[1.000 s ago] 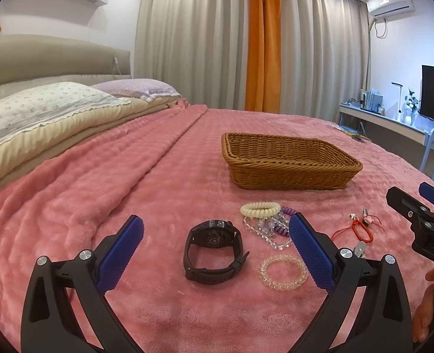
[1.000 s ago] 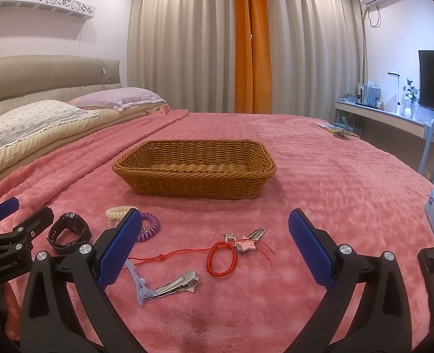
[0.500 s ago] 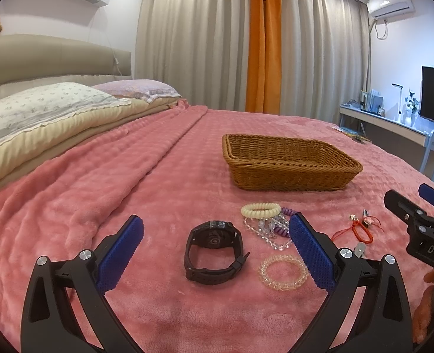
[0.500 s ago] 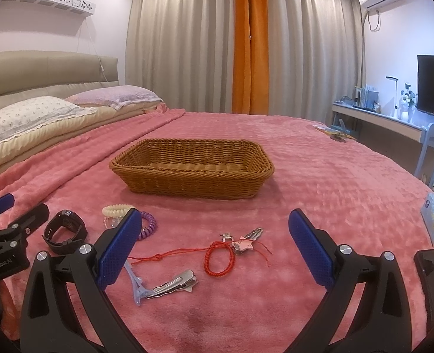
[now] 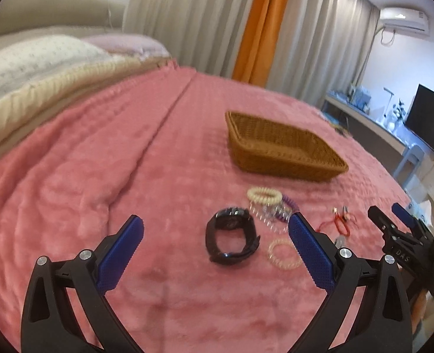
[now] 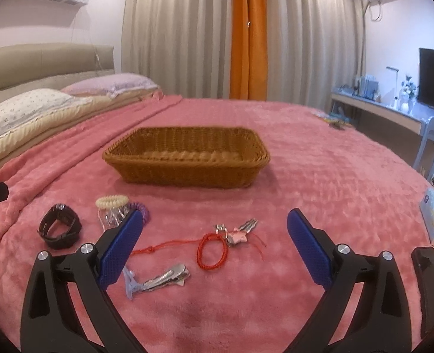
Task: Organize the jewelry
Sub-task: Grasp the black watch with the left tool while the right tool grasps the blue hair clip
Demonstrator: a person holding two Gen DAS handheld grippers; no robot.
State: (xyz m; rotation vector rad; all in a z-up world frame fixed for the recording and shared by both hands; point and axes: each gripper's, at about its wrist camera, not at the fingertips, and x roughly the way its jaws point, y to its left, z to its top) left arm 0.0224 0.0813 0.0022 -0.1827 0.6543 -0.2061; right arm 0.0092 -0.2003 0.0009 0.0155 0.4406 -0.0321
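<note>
Pink plush blanket (image 5: 128, 176) covers the bed in the left wrist view, with pillows far off beyond the left finger. The left gripper (image 5: 215, 253) hangs above it, its blue fingers spread wide and holding nothing. Between them, closer to the right finger, lies a black watch (image 5: 231, 239). A clear bead bracelet (image 5: 284, 253) sits just inside the right fingertip, and a cream coil hair tie (image 5: 264, 195) lies ahead of it. The wicker basket (image 5: 281, 150) stands farther ahead, apart from the jewelry.

Pink blanket again fills the right wrist view. The right gripper (image 6: 214, 248) also has its fingers spread wide, empty. Between them lie a red cord bracelet (image 6: 211, 251) and a star charm (image 6: 238, 236); a silver hair clip (image 6: 165, 278) rests beside the left finger. The basket stands straight ahead, well beyond the fingertips.
</note>
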